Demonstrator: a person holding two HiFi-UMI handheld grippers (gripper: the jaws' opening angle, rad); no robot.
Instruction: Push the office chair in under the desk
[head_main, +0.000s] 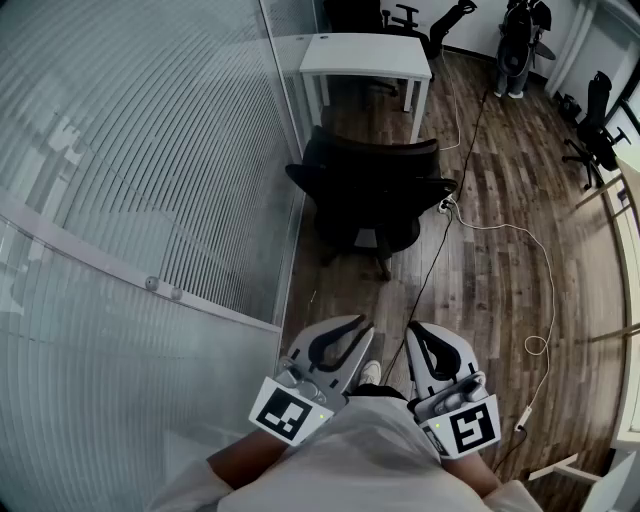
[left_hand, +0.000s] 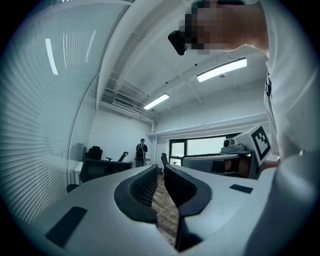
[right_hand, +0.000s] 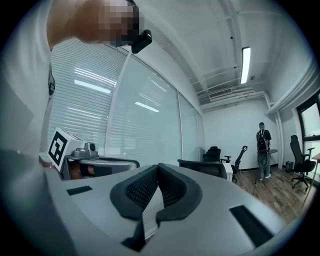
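Facing black mesh office chair (head_main: 375, 190), sitting near but not under white rectangular surface (head_main: 365, 55); I'm reckoning approach step, w/ left gripper (head_main: 360, 326) slightly parted, right gripper (head_main: 420, 332) clenched, both empty. Next: reaching backrest, pushing fwd.

Office chair (head_main: 372, 195) before desk (head_main: 365, 55), beside partition (head_main: 150, 150)

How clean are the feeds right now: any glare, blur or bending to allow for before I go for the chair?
Head view: heavy fisheye, blind lines on the glass wall bow into arcs; the office chair is sharp but dark. Left gripper view: round black corners, ceiling light blown out. Right gripper view: light streaks reflect on the glass wall.
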